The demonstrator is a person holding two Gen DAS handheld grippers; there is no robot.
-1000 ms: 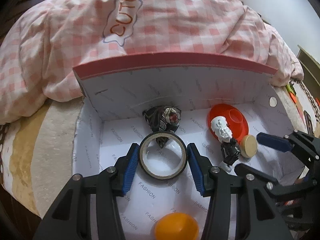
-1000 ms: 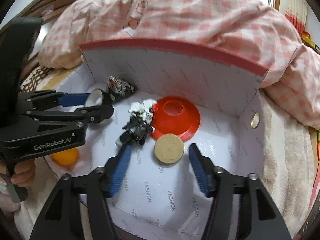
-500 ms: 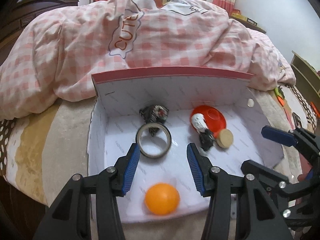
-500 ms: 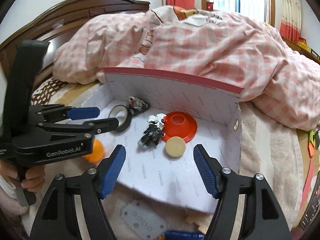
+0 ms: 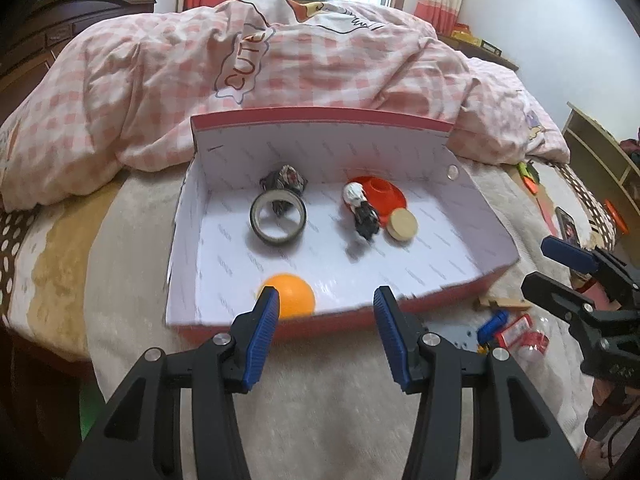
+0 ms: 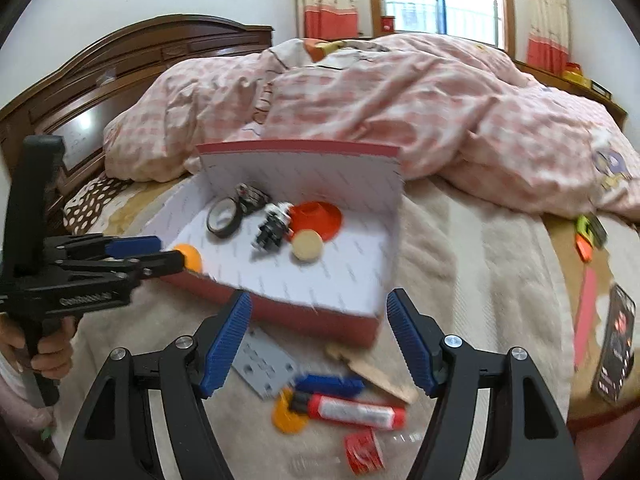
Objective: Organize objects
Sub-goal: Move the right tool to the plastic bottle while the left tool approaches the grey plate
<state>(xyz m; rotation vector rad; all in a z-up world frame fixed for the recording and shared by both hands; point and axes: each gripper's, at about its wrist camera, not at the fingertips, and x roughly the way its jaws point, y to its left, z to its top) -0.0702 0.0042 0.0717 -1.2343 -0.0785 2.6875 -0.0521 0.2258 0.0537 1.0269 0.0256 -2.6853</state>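
Right wrist view: both grippers, left (image 5: 322, 306) and right (image 6: 318, 314), hang apart and empty before the box (image 6: 320, 314); next pick likely the red tube (image 6: 354, 411) on the blanket.

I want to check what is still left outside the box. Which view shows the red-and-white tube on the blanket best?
The right wrist view: the red-and-white tube lies whole and unobstructed in front of the box. The left wrist view catches it only small, blurred, at the right edge.

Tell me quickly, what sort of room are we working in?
A bedroom, most likely: a checked duvet heaped on a bed, a dark wooden headboard, and a curtained window behind.
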